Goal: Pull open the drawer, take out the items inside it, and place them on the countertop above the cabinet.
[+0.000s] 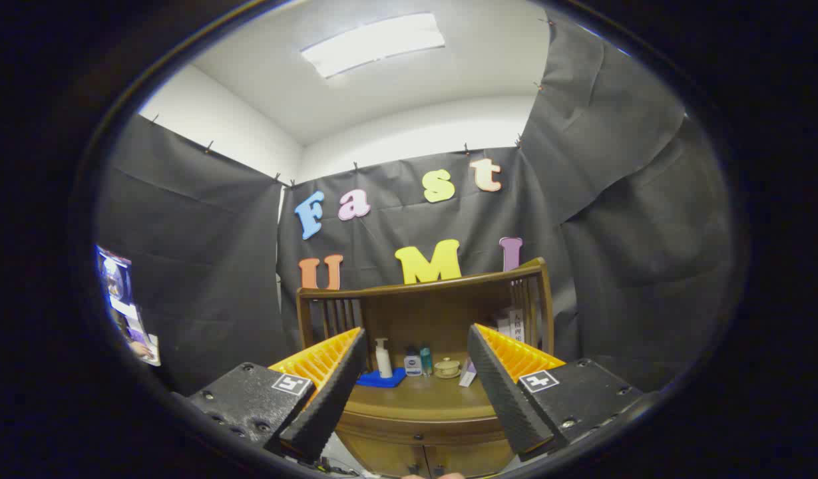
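A brown wooden cabinet point(422, 426) stands ahead, beyond my fingers, with a railed back and sides. Its countertop point(418, 396) is seen through the gap between the fingers. Below the top runs the drawer front point(418, 434) with small dark knobs, and it looks shut. My gripper point(416, 389) is open, held some way back from the cabinet with nothing between its fingers. What lies inside the drawer is hidden.
At the back of the countertop stand a white pump bottle point(383, 358) on a blue tray point(381, 379), two small bottles point(418, 361), a lidded cream bowl point(447, 367) and a white tube point(468, 374). Black cloth walls close in on both sides.
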Action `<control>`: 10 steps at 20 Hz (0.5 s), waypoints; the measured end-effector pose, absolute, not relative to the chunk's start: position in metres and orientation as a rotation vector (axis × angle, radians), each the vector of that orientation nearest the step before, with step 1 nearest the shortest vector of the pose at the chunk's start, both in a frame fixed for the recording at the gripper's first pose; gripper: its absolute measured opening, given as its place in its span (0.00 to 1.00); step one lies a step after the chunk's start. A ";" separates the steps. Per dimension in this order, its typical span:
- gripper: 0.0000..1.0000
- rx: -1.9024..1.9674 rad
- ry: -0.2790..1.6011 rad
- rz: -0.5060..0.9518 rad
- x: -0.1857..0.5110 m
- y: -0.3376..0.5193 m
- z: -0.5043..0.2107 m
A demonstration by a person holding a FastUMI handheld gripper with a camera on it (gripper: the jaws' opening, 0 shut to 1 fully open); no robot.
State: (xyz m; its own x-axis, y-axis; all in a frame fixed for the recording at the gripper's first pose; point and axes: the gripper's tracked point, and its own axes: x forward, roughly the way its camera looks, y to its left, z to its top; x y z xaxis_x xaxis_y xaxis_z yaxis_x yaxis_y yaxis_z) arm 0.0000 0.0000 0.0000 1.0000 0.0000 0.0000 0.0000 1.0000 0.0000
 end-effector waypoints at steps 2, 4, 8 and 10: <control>0.98 0.003 -0.006 -0.003 -0.002 -0.002 0.000; 0.98 0.004 -0.007 -0.004 -0.001 -0.003 -0.001; 0.98 -0.002 -0.008 0.001 -0.002 -0.001 0.001; 0.98 -0.009 -0.010 -0.002 -0.002 0.000 0.001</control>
